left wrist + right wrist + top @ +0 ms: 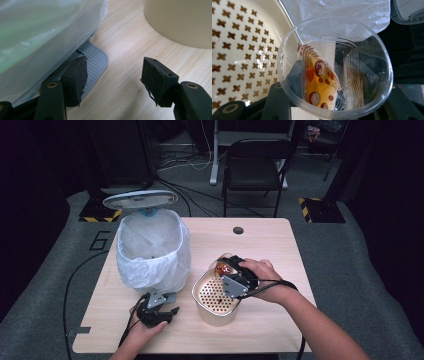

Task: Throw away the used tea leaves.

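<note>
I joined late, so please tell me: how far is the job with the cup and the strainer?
Done: bin lid stands open. In hand: the right hand-held gripper holds the clear cup tipped at the strainer; tea with red bits remains inside. Left: finish straining, probably bin the cup. The left hand-held gripper is open at the pedal.

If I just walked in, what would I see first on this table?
Probably the clear plastic cup with amber liquid and reddish bits, tipped on its side in the right gripper over a cream strainer basket full of little holes. Next, the white bin on the table's left, lined with a plastic bag, its lid up. The left gripper waits open by the bin's foot pedal.
</note>
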